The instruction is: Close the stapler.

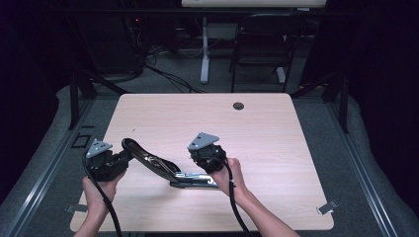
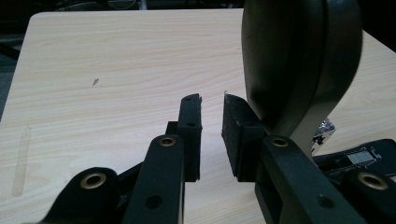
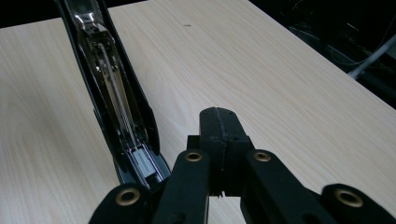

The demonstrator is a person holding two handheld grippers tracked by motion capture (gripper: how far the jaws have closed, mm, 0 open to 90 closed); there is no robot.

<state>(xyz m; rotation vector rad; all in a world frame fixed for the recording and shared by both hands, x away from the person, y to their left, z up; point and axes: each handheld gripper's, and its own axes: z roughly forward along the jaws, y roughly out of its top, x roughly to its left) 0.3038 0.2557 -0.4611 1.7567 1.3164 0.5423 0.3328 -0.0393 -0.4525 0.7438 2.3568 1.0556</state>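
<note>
My left claw (image 2: 211,109) stands released beside the opened stapler (image 1: 153,163) on the bench (image 1: 257,128), while my right claw (image 3: 218,122) is clenched empty.

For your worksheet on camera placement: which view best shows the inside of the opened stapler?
The right gripper view: the stapler lies open with its metal channel facing the camera. The high view shows the whole stapler, small and dark. The left gripper view shows its rounded black top from outside.
</note>
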